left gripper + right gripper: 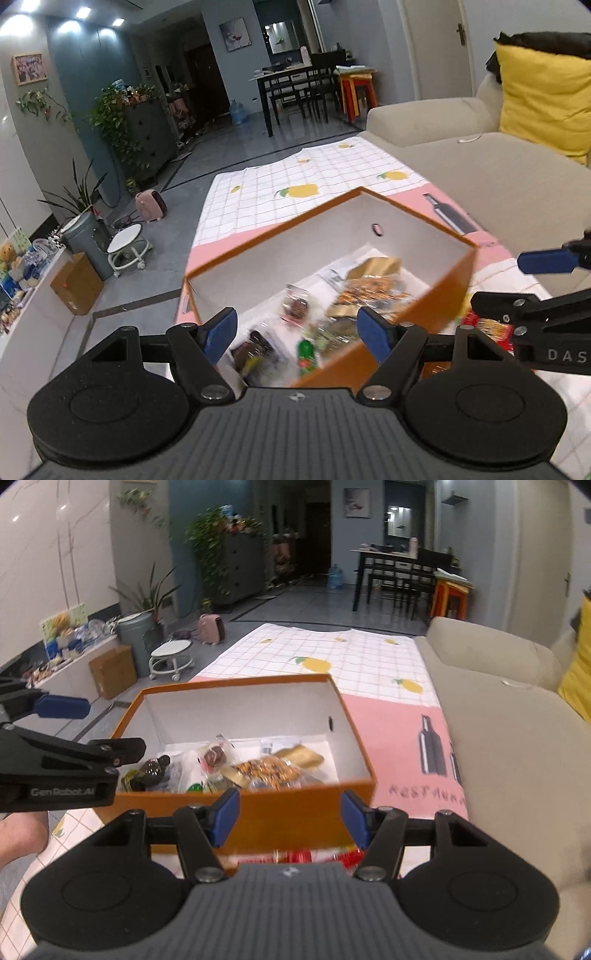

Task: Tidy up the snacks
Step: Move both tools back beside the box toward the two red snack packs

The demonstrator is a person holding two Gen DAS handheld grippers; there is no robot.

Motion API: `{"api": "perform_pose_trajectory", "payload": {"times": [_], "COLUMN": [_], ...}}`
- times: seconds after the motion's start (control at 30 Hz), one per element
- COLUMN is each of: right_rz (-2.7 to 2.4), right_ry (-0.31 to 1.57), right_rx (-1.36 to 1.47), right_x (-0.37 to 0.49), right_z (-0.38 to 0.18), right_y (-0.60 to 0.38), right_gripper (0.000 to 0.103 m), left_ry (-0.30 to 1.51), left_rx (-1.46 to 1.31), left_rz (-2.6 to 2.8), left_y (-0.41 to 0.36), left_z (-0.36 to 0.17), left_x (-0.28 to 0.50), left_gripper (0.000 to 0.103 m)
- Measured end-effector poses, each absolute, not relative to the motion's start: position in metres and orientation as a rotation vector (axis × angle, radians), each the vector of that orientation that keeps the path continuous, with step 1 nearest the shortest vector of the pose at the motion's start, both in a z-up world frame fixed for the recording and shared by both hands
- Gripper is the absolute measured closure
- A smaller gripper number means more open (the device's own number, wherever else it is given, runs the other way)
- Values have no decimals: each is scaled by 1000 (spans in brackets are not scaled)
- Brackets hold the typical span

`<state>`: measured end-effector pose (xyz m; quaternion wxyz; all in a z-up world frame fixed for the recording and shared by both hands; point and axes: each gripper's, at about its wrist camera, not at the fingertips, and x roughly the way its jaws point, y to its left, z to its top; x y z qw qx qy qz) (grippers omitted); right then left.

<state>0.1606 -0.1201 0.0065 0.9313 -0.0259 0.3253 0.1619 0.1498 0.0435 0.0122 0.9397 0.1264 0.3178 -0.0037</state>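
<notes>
Box: the orange cardboard box with white inside [258, 812] sits open on the tabletop with its pink and lemon-check cloth [391, 738], sofa just to the right.

Snacks in box: a crinkly gold-and-orange snack packet [266, 770] lies right of centre, a small clear wrapper with a dark brown treat [216, 757] sits mid-floor, and a green wrapped piece [306, 354] is by the near wall. More dark wrapped bits are at the left end.

Still out: a red shiny snack packet [295, 856] lies on the cloth just outside the near wall, right under the right claw.

Left claw [297, 332]: blue pads wide apart, nothing in them, hovering over the near-left part of the box.

Right claw [290, 818]: also spread wide and empty, at the near wall.

Handling guess: that red packet looks light, soft and slippery foil, probably with crushable stuff inside. I'd pinch a flat sealed edge or a corner, gently, not the puffy middle.

Watch out: the box looks light too, so bumping its wall could shove it.
</notes>
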Motion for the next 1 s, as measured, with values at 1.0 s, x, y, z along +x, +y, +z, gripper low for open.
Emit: {"api": "perform_pose_trajectory", "payload": {"times": [1.0], "right_rz": [260], "right_ry": [742], "right_rx": [-83], "right_x": [90], "right_z": [-78], "right_y": [-176], "right_gripper": [36], "left_ry": [795], "left_rx": [112], "left_rz": [-120], "left_y": [17], "left_z": [-80], "left_x": [98], "left_gripper": [17]}}
